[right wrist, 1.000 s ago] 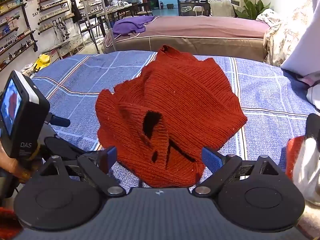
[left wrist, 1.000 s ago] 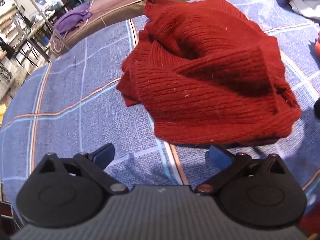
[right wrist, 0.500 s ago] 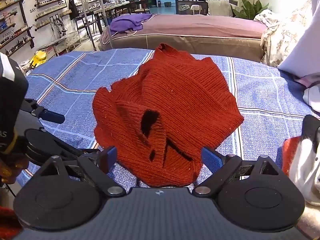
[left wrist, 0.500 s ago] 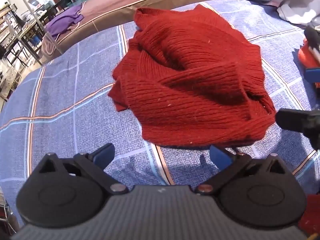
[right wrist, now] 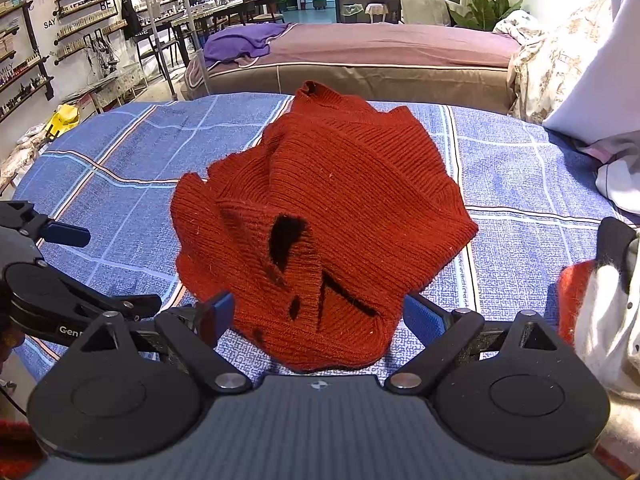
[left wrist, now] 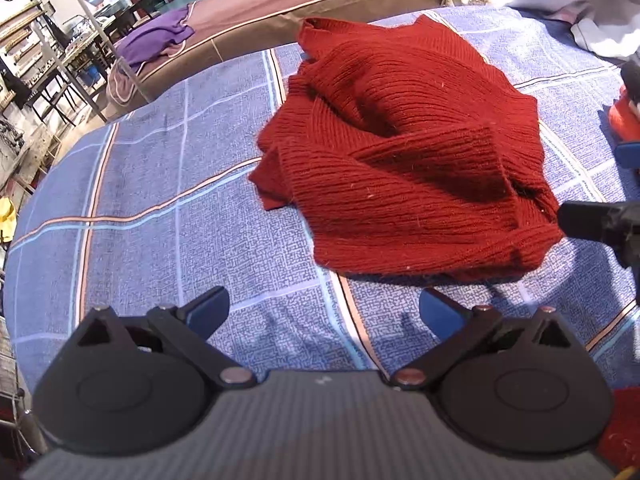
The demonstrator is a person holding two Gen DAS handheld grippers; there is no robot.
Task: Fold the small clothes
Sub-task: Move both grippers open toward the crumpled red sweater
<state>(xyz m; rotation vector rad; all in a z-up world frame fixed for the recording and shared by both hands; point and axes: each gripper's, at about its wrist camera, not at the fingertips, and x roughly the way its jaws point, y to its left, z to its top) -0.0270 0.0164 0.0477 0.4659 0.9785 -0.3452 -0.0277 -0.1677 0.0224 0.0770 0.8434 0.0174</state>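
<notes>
While the red knit sweater (right wrist: 332,216) lies crumpled on the blue checked bedsheet (left wrist: 168,208), left claw (left wrist: 323,312) and right claw (right wrist: 316,316) both stand apart, empty.

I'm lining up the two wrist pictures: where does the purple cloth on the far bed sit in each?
Left wrist: purple cloth upper left, beyond the red sweater.
Right wrist: purple cloth top, left of centre, beyond the red sweater.
Shared landmark: the brown bed beneath it.
</notes>
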